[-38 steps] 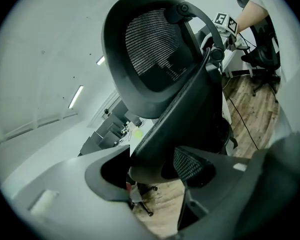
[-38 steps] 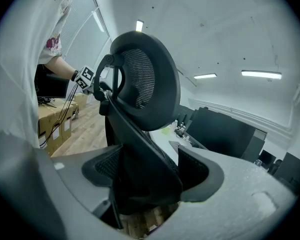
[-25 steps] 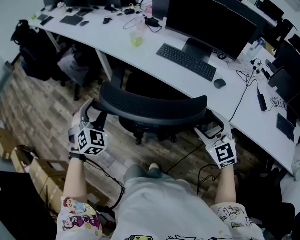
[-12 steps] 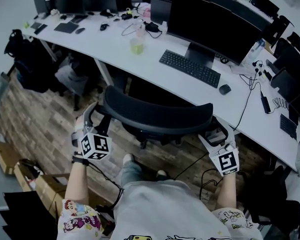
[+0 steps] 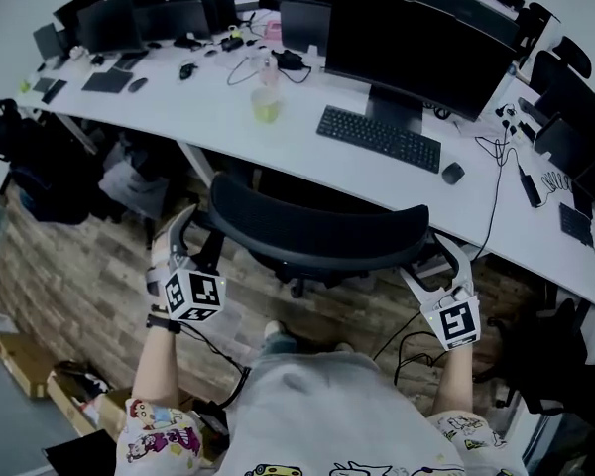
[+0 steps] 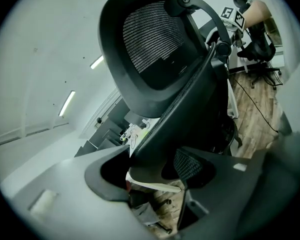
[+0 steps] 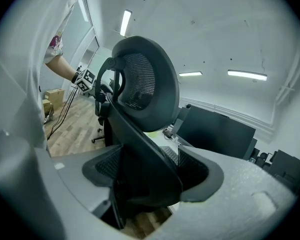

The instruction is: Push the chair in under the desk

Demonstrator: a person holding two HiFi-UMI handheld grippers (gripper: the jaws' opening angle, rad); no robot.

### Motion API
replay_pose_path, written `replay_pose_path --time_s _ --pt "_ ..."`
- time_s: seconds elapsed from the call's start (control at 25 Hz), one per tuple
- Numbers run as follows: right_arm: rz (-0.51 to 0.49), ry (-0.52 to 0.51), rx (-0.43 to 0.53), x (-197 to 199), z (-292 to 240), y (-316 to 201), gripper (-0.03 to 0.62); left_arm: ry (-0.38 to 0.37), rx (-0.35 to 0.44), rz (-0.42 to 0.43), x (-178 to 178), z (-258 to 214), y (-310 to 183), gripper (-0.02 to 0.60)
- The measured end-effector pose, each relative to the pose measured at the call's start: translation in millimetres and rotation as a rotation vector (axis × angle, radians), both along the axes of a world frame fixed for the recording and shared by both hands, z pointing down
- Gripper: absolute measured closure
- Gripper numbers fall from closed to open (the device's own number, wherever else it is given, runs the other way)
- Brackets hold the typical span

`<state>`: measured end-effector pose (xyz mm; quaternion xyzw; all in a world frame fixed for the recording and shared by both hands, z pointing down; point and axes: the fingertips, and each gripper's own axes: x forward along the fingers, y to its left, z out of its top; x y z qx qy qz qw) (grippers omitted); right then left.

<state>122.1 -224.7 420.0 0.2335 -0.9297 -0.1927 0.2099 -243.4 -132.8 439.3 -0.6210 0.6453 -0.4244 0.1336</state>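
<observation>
In gripper views alone, chair [image 6: 155, 49] mesh.

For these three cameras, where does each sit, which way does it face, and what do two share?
Head view: on the person's head, facing steeply down at the chair back before the desk; forearms, left tongs, right tongs show.
Left gripper view: on the left tongs, facing along jaws clamping the chair back; the right forearm shows top right.
Right gripper view: on the right tongs, likewise; the left forearm shows left.
Shared: all see the chair back.
</observation>
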Motion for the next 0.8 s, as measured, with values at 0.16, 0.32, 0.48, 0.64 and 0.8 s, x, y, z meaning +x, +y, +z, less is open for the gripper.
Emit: replay_pose_path --time_s 0.16,0.32,0.48,0.64,0.8 --pt "0.032 0.021 0.015 -17 0 -9 0.256 0.0 0.019 0.049 -20 -1 -20 0.298" --pt "0.06 0.023 0.019 -32 0 -19 0.256 0.002 0.031 0.085 -36 -2 -40 0.298" --pt "0.092 0.023 0.017 -46 1 -28 0.256 0.005 0.039 0.112 -52 -2 -58 0.298" --pt "0.124 0.017 -0.001 -58 2 -34 0.256 0.004 0.039 0.136 -65 -2 -71 0.298" --pt "0.142 0.007 -0.018 -66 2 -39 0.256 0.004 0.036 0.143 -74 -5 -81 0.298"
